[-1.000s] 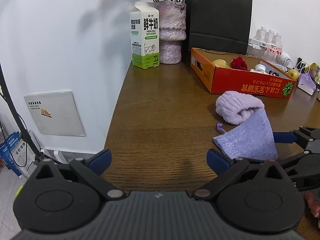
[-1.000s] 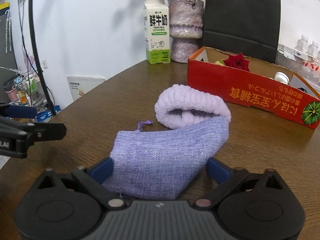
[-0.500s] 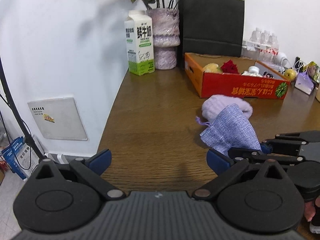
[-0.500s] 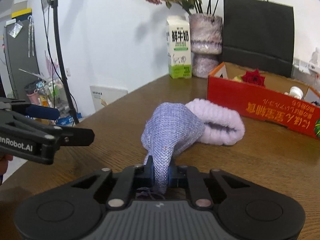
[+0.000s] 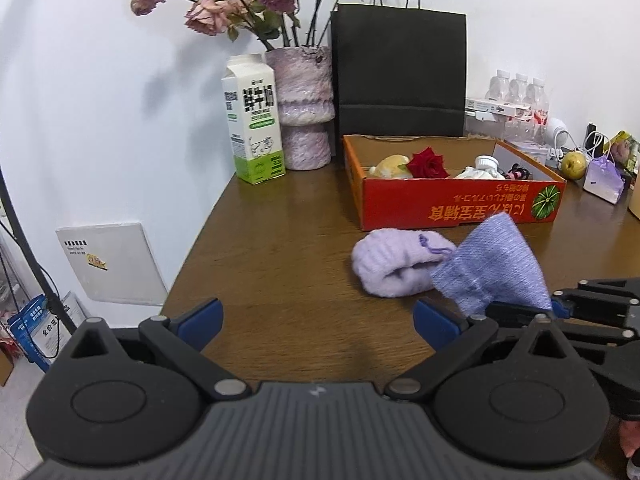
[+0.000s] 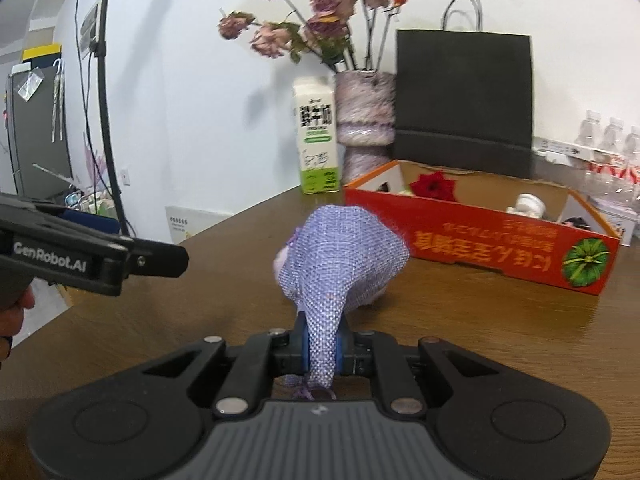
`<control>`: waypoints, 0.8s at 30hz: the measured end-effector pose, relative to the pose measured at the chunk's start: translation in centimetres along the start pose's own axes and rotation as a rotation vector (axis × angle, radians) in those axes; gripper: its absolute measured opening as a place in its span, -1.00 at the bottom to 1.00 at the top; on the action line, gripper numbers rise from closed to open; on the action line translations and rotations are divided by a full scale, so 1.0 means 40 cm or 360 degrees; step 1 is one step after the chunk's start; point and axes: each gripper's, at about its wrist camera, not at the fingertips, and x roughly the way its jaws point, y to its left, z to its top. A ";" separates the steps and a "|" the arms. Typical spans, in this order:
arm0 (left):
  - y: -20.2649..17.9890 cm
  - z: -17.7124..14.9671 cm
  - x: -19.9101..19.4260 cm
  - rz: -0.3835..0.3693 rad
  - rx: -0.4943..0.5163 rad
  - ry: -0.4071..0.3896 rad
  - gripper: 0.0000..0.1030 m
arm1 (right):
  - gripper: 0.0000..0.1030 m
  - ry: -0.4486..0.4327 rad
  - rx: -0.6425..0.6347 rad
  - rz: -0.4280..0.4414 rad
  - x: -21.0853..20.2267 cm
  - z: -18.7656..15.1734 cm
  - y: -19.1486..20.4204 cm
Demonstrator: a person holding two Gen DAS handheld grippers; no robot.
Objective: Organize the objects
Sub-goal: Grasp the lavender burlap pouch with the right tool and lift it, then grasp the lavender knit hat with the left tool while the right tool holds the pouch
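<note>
A glossy wooden table (image 5: 288,248) carries an orange cardboard box (image 5: 452,200) with inverted Chinese print. Just before it, the right gripper (image 6: 322,344) pinches a coarse-woven lilac pouch (image 6: 336,256), raised above a fuzzy lavender hat (image 5: 396,266). The left gripper (image 5: 318,316), marked "GenRobot.AI", hovers level, jaws spread.
</note>
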 end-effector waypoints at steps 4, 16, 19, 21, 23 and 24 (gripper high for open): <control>-0.044 0.015 0.021 0.0002 0.0000 0.0017 1.00 | -0.80 -0.0026 0.0025 -0.0021 -0.021 0.000 -0.053; -0.157 0.054 0.129 0.0000 -0.0101 0.0041 1.00 | -0.80 -0.0097 0.0112 -0.0096 -0.080 0.004 -0.233; -0.176 0.061 0.160 0.0002 -0.0149 0.0042 1.00 | -0.80 -0.0108 0.0153 -0.0120 -0.091 0.006 -0.281; -0.185 0.069 0.184 0.0007 -0.0181 0.0051 1.00 | -0.80 -0.0115 0.0183 -0.0139 -0.096 0.008 -0.313; -0.192 0.077 0.204 0.0016 -0.0216 0.0049 1.00 | -0.80 -0.0120 0.0200 -0.0158 -0.100 0.008 -0.340; -0.196 0.081 0.216 0.0033 -0.0235 0.0048 1.00 | -0.80 -0.0122 0.0205 -0.0166 -0.100 0.008 -0.351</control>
